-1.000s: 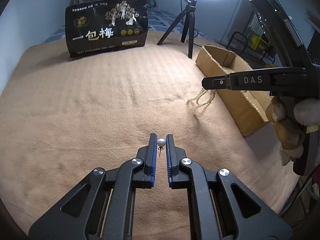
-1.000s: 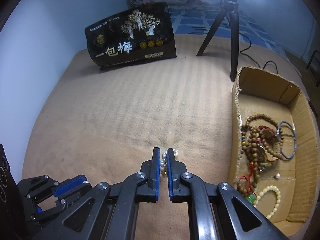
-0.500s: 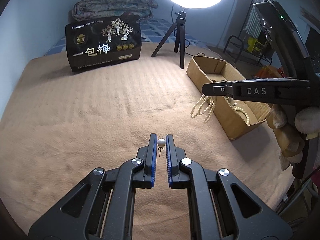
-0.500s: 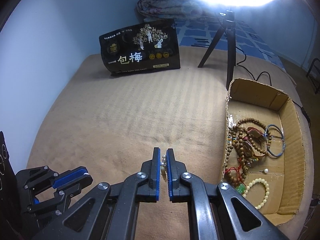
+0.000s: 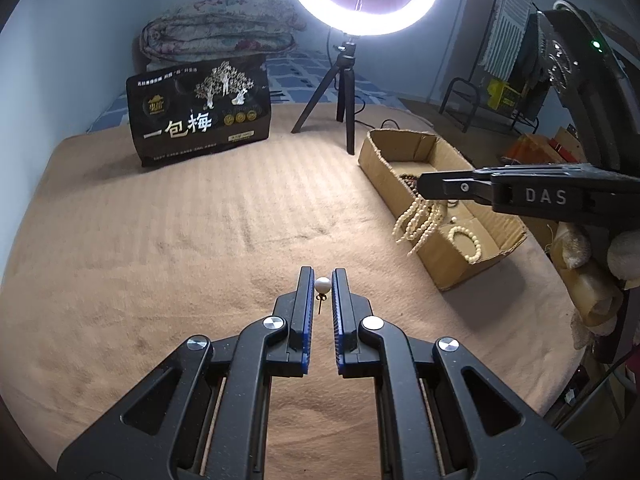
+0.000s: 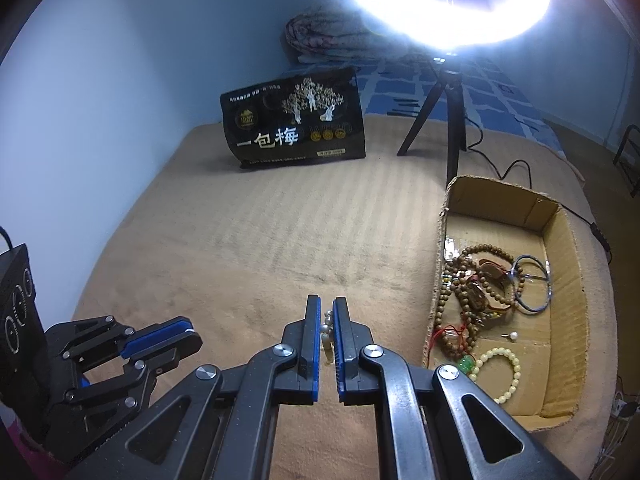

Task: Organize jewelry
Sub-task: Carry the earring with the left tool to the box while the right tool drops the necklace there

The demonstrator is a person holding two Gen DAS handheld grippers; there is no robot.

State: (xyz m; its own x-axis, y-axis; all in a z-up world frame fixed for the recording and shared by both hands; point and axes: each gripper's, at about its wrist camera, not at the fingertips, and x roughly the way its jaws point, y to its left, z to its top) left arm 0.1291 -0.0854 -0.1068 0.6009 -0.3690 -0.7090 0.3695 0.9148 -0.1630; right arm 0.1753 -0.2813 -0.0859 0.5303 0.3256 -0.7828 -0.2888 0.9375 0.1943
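In the left wrist view, a snack bag (image 5: pixel 200 118) is standing at upper left on the blanket (image 5: pixel 180 240), with a folded quilt (image 5: pixel 220 36) lying behind it. A ring light tripod (image 5: pixel 344 92) is standing at upper centre. A cardboard box (image 5: pixel 400 172) is sitting right of centre, holding a bead bracelet (image 5: pixel 466 242); a pearl necklace (image 5: pixel 418 220) is hanging over its near left wall.

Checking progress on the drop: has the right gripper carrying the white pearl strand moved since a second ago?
Yes. In the left wrist view the right gripper with the pearl strand now hangs over the cardboard box; earlier it was short of the box.
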